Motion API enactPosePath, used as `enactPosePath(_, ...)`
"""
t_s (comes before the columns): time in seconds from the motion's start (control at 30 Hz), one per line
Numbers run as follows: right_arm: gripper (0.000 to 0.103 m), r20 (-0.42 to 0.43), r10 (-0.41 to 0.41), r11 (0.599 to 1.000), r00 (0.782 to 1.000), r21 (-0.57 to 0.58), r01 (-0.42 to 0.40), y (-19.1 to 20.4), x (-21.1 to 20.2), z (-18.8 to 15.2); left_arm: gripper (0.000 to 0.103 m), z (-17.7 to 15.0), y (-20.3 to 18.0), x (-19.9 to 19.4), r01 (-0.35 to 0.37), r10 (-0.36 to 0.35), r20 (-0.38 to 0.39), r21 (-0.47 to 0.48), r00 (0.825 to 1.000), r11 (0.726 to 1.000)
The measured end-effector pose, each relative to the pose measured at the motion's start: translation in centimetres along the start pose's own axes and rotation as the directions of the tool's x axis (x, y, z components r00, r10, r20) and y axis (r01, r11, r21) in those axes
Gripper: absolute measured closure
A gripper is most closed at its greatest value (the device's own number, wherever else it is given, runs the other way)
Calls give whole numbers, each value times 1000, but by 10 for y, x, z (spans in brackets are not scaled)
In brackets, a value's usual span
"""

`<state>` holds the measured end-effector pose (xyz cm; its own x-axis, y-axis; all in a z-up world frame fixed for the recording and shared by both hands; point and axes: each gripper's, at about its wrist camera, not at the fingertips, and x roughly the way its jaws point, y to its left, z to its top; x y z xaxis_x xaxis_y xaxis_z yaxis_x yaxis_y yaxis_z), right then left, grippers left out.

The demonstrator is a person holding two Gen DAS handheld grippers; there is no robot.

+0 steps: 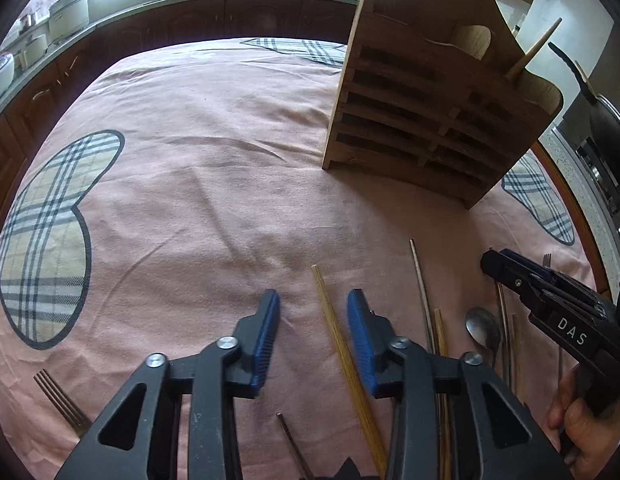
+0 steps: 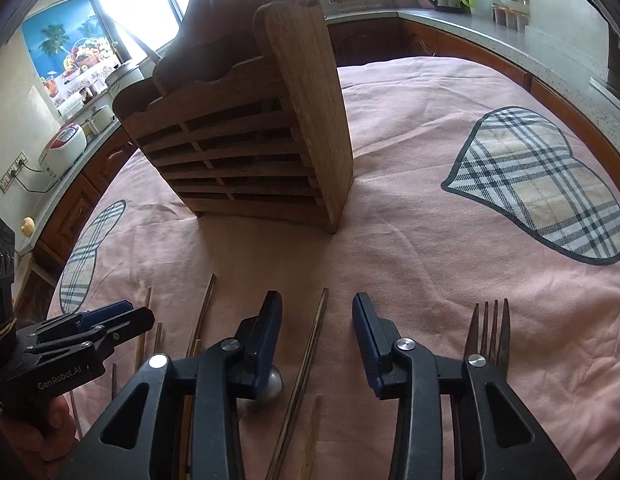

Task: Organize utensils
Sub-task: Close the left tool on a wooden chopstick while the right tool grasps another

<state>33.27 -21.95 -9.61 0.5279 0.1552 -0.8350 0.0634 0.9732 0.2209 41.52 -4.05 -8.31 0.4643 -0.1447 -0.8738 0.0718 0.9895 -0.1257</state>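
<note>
A wooden slatted utensil holder (image 1: 426, 120) stands upright on the pink cloth; it also shows in the right wrist view (image 2: 245, 144) and holds one wooden stick (image 1: 534, 52). My left gripper (image 1: 314, 304) is open, its jaws on either side of a light bamboo chopstick (image 1: 342, 356) lying on the cloth. My right gripper (image 2: 316, 308) is open above a dark chopstick (image 2: 305, 364), holding nothing. A spoon (image 1: 482, 328), more chopsticks (image 1: 440, 344) and a thin metal rod (image 1: 420, 280) lie between the grippers. Forks lie at the left (image 1: 61, 404) and right (image 2: 488, 332).
The round table is covered by a pink cloth (image 1: 213, 184) with plaid heart patches (image 2: 542, 184). Kitchen counters with appliances ring the table (image 2: 65, 144). The right gripper shows in the left wrist view (image 1: 550, 296), the left gripper in the right wrist view (image 2: 85, 332).
</note>
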Motion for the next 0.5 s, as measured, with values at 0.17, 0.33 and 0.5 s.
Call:
enactPosePath(0.17, 88, 12, -42, 998, 999, -40, 43, 2, 5, 0, 94, 1, -4, 6, -4, 4, 9, 15, 1000, 1000)
enactPosePath(0.33, 97, 18, -22, 999, 1000, -25, 22, 0, 4, -1, 97, 0, 0, 5, 35, -35, 1, -4, 999, 999)
enactPosePath(0.5, 98, 51, 26, 1000, 998, 5, -27, -2, -14, 1, 98, -2, 10, -15, 85, -84, 25, -43, 996, 995)
